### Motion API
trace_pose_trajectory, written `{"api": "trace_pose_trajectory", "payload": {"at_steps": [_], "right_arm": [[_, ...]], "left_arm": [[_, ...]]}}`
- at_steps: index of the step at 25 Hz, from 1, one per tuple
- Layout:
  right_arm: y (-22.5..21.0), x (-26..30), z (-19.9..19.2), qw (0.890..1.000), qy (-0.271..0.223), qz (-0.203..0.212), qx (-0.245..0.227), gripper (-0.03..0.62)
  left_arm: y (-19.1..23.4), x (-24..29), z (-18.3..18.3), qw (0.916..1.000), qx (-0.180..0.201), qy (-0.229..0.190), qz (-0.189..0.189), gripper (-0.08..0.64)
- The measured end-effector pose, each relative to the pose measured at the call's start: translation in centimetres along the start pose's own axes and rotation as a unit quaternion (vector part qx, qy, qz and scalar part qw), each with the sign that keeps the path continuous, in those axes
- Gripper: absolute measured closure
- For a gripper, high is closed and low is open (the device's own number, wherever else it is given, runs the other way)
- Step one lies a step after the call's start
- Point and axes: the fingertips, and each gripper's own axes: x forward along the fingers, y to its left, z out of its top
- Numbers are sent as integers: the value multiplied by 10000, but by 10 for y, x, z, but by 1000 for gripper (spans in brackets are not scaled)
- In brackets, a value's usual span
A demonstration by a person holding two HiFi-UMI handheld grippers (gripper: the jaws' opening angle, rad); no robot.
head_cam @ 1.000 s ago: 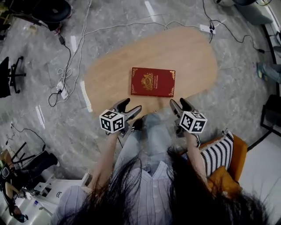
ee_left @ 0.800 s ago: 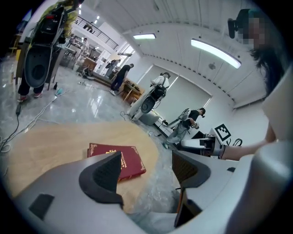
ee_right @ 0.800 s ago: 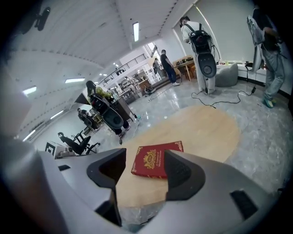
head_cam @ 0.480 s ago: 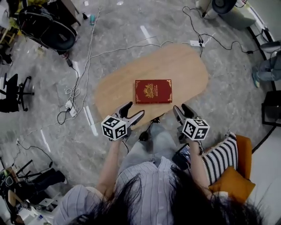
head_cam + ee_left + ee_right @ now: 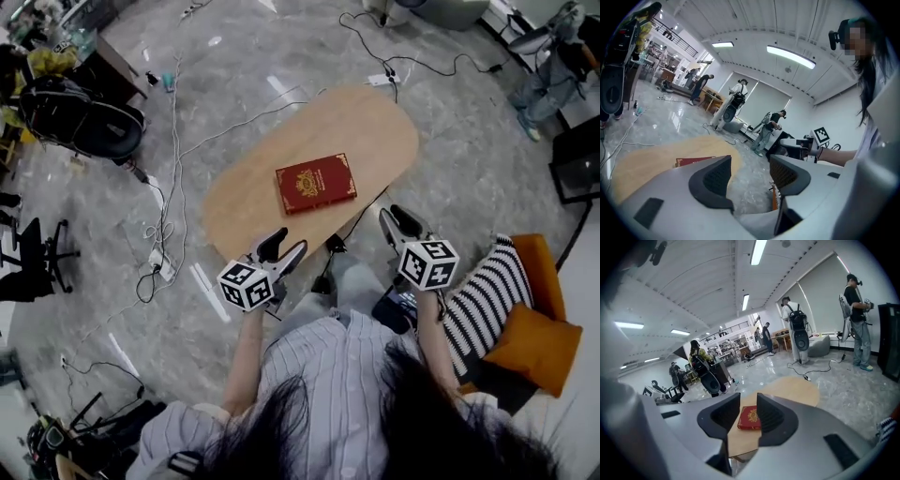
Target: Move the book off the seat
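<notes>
**A:** Where does our red hardcover book (image 5: 316, 184) with the gold emblem lie?

**B:** It lies flat and closed, cover up, about the middle of the oval light-wood desk (image 5: 375, 122). It is well apart from the orange seat (image 5: 542, 281) at our right, where the black-and-white striped cushion (image 5: 483, 300) rests. It is clear of both our tongs too.

**A:** What of our left tongs (image 5: 288, 241)?

**B:** We hold them in the air near the desk's closer edge, in front of our knees. The jaws have just been closing, yet they stand well apart and released, with nothing between them. In the left gripper view the gap shows only the grey marble floor (image 5: 450, 187). A strip of the book and the desk shows past the left jaw.

**A:** And our right tongs (image 5: 400, 216)?

**B:** We hold them at much the same height, beside the desk's end. Their jaws have just been closing as well, and the gap is narrower than on the left. They grasp nothing. In the right gripper view we see the book through the gap, but it lies far off on the desk and the pads touch nothing.
</notes>
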Motion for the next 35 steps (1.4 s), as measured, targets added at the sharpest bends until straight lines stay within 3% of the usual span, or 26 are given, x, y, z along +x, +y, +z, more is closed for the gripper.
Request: {"api": "trace_pose_trajectory", "payload": {"at_steps": [8,14,19,27,31,35], "right_arm": [[-15,-82,-45,9936,-419,-913,514,508],[-37,-148,-65,9818,-659,-1579,828,525],[-49,-209,-85,9634,-976,-2168,1241,532],[-69,-303,-122,9314,-1353,-2963,1626,537],[-66,-353,-145,9138,-1508,-3274,1870,538],[-58,-386,-167,9032,-1608,-3426,2023,538]], "left_arm": [[-33,-4,-22,9960,244,327,-795,396],[-71,20,-36,9863,367,684,-1453,440],[-118,35,-50,9683,642,1118,-2141,460],[-181,60,-83,9375,944,1790,-2831,469],[-224,63,-91,9228,1081,1931,-3155,471],[-261,58,-99,9112,1154,1978,-3426,472]]}}
